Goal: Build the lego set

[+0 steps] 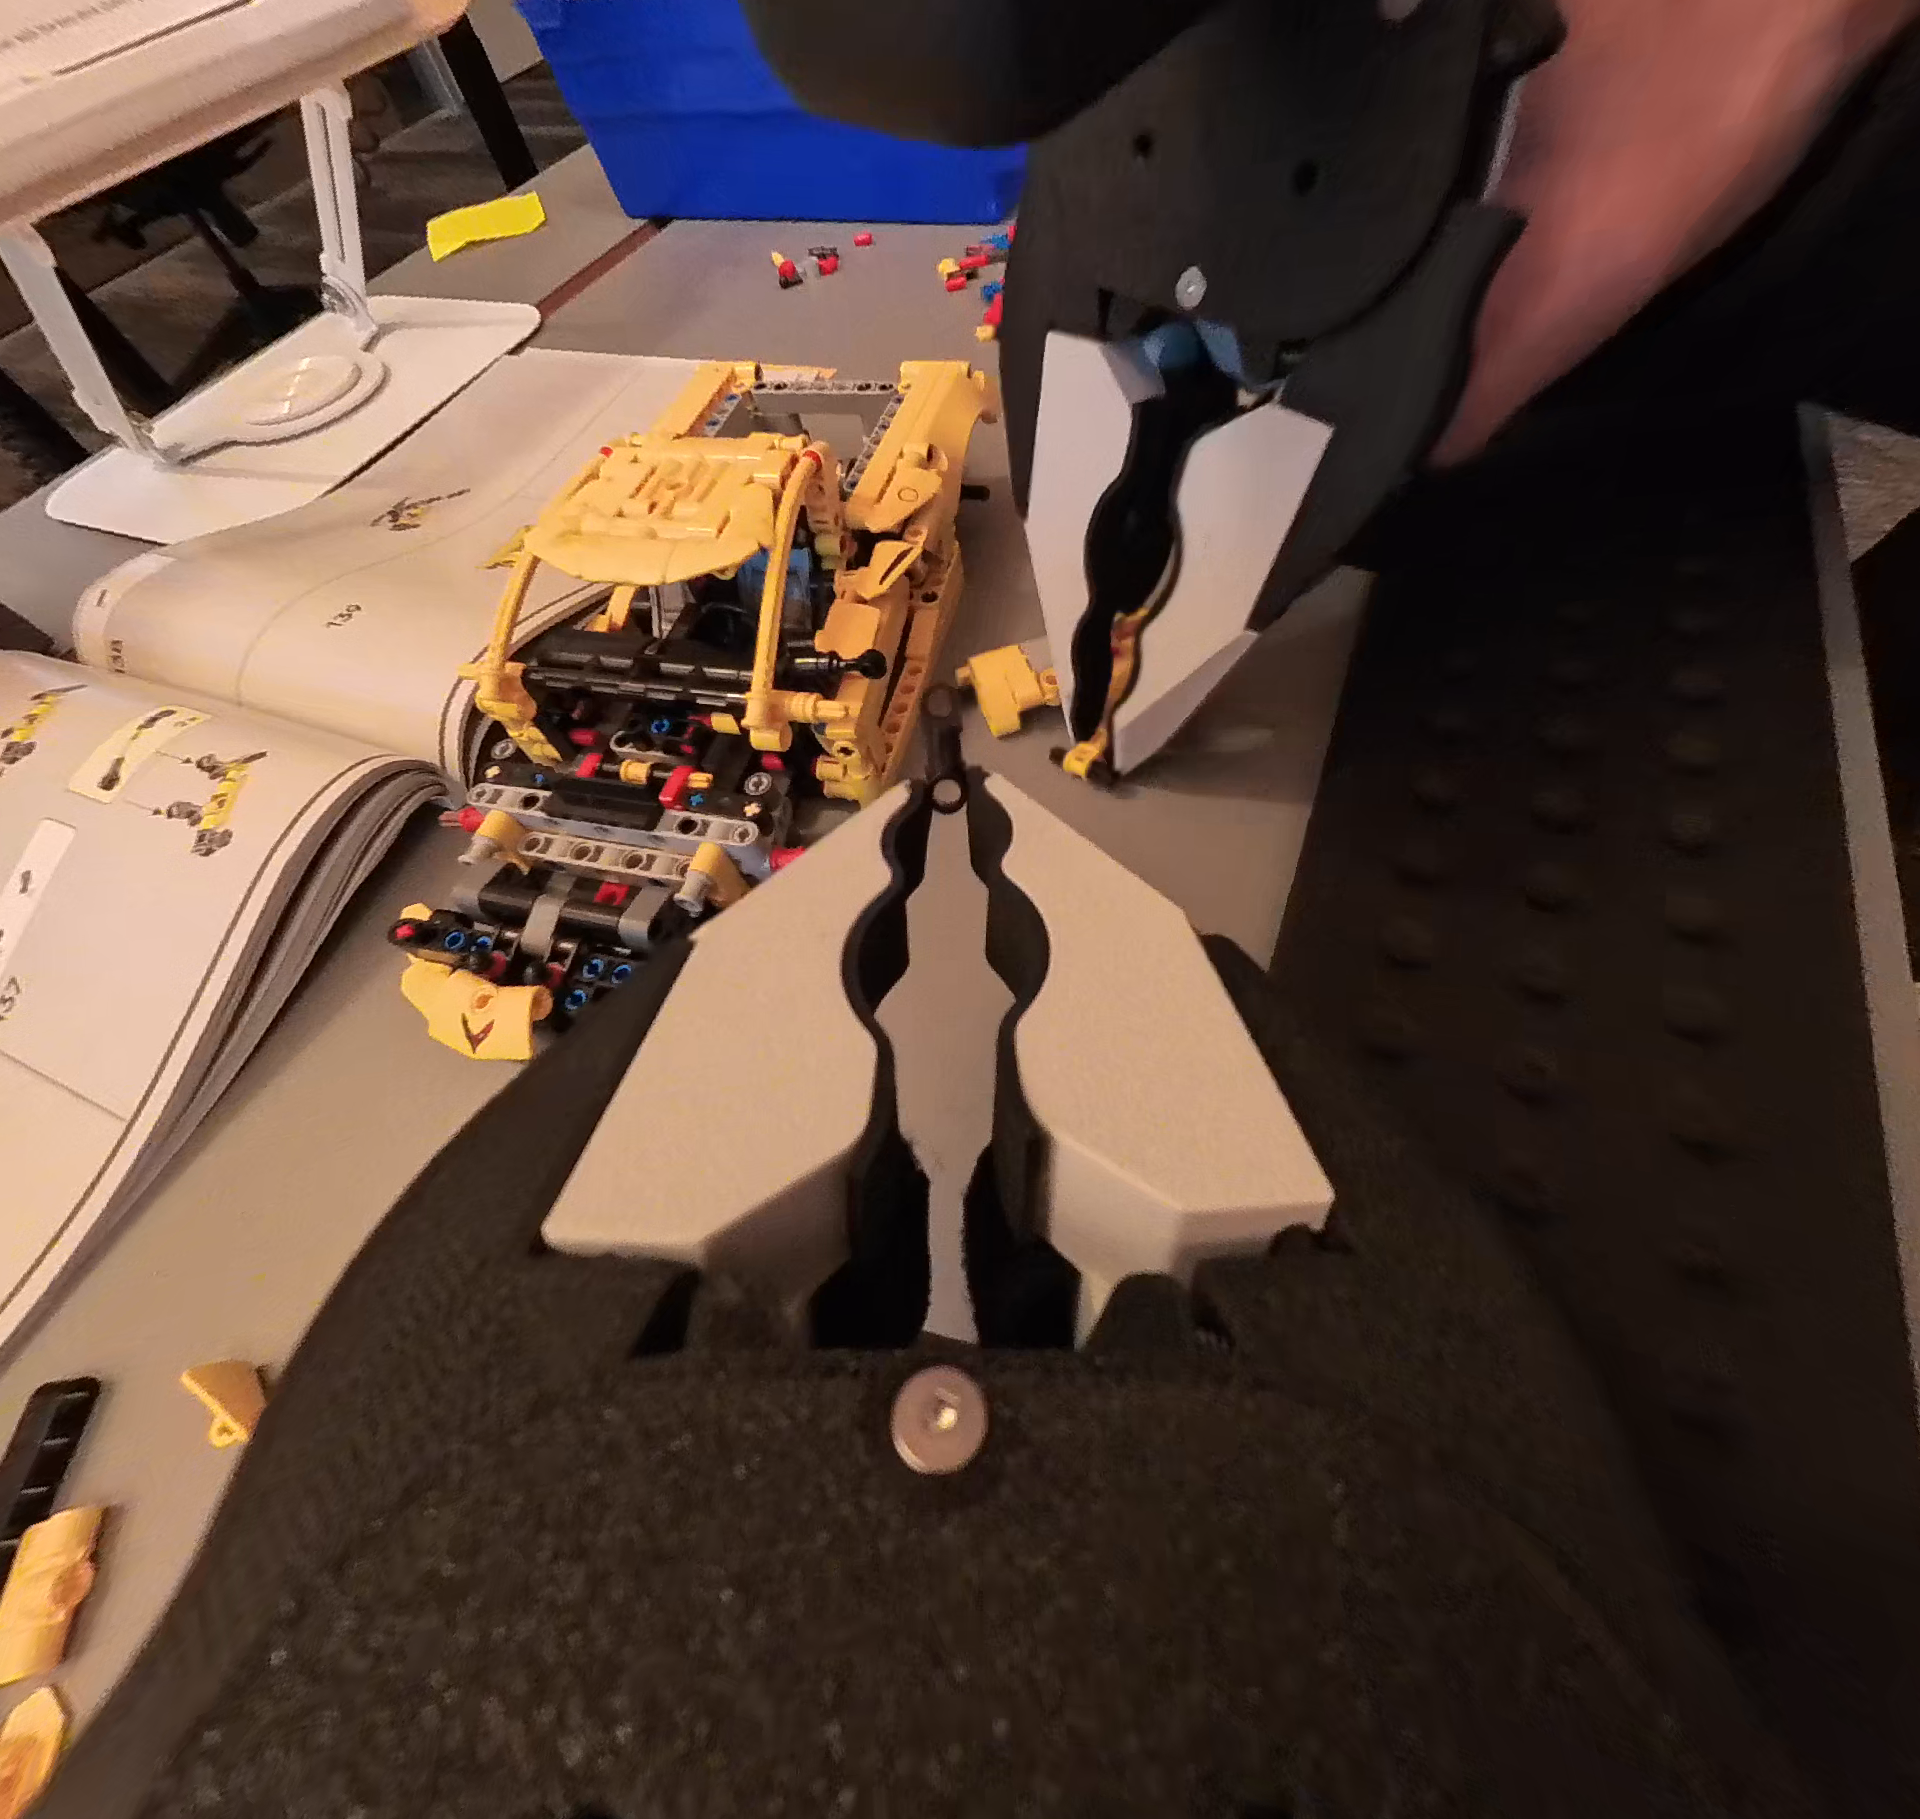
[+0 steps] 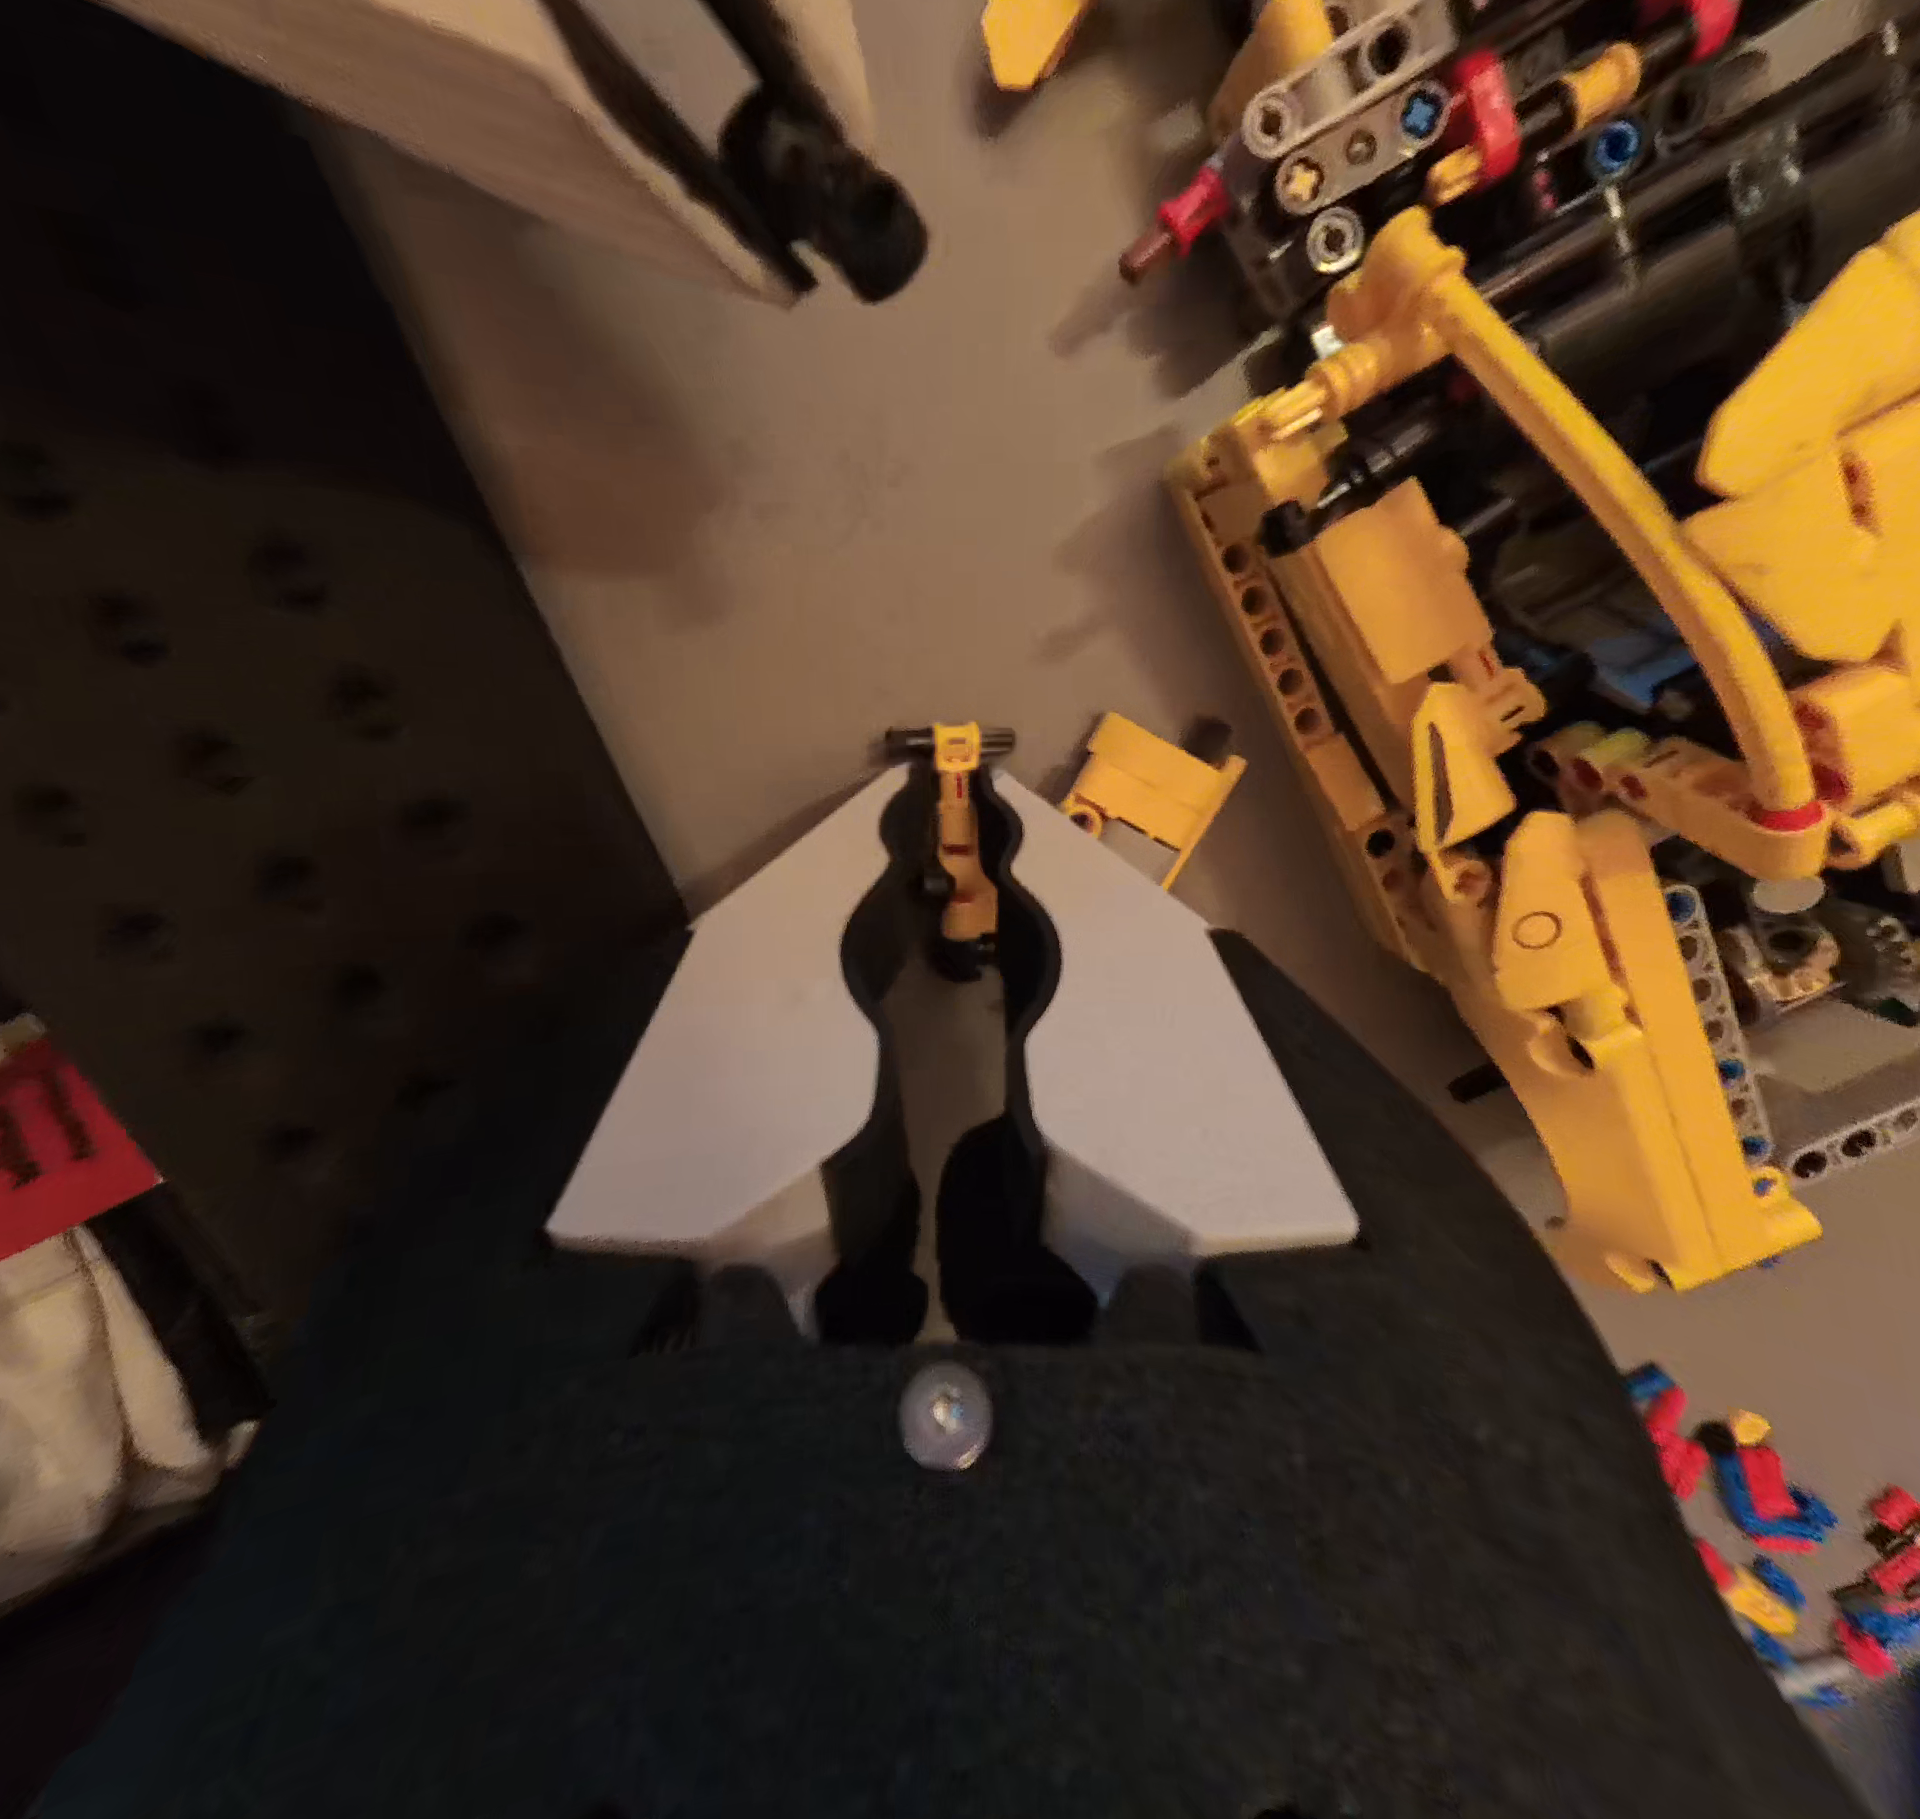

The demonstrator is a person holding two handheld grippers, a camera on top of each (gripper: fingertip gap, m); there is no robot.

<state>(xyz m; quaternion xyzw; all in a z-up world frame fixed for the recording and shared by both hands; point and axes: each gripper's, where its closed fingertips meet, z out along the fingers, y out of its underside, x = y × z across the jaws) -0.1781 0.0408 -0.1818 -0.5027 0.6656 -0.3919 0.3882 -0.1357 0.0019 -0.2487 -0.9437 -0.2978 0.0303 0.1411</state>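
The part-built yellow Lego car (image 1: 707,626) stands on the grey table; it also shows in the right wrist view (image 2: 1558,626). My left gripper (image 1: 948,782) is shut on a thin black piece (image 1: 943,746) that sticks out past its tips, just right of the car's front. The black piece also shows at top left of the right wrist view (image 2: 868,211). My right gripper (image 2: 948,777) is shut on a small yellow piece with a black pin (image 2: 961,834), tips down at the table. In the left wrist view the right gripper (image 1: 1096,756) is beyond my left one.
A small yellow sub-assembly (image 2: 1153,793) lies between the right gripper and the car. An open instruction book (image 1: 208,782) lies left of the car. A blue bin (image 1: 748,107) and loose small pieces (image 1: 966,273) are behind. A black studded mat (image 1: 1558,834) is to the right. There is about 9 centimeters between the tips of the two grippers. It is some 20 centimeters from my left tips to the open instruction book (image 1: 208,782).
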